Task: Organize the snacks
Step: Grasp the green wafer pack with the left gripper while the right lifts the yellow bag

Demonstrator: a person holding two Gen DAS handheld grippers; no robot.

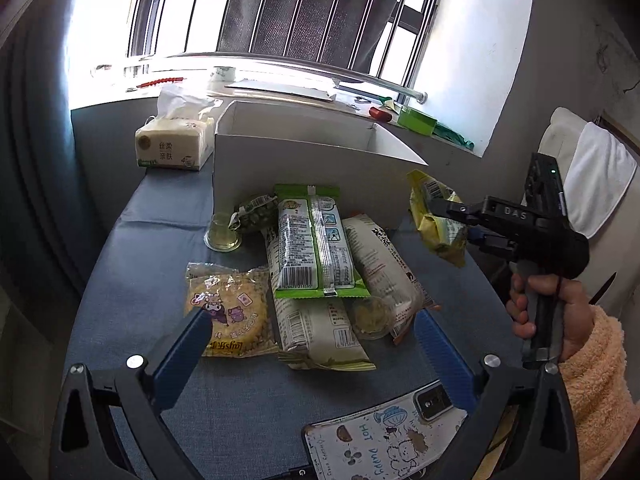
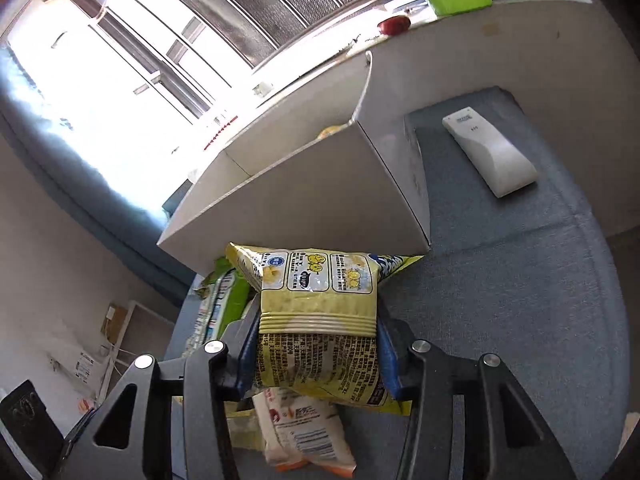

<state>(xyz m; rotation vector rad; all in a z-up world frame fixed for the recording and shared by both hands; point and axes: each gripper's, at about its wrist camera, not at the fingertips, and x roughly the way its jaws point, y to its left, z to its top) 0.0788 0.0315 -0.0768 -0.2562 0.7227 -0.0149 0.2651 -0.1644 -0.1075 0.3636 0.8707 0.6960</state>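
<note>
While the yellow snack bag (image 2: 316, 300) sits pinched between the blue pads of our right gripper (image 2: 316, 344), lifted clear of the blue cloth-covered table (image 2: 520, 300), the open white box (image 2: 296, 184) lies straight ahead of it and a little higher, its near wall just beyond the bag's top edge. We judge the next move is forward and over that rim. The bag's long axis runs along the fingers, toward the box. Our right hand is the nearer one; our left gripper (image 1: 312, 332) hangs with its jaws wide apart and empty over the remaining pile, around the green-edged packet (image 1: 316, 240) and the round yellow cake (image 1: 232, 312). Legible writing is scarce: "DAS" on the right gripper's body, "HOT" on the phone case (image 1: 384, 440), and Chinese characters on the tissue pack (image 1: 172, 144).
</note>
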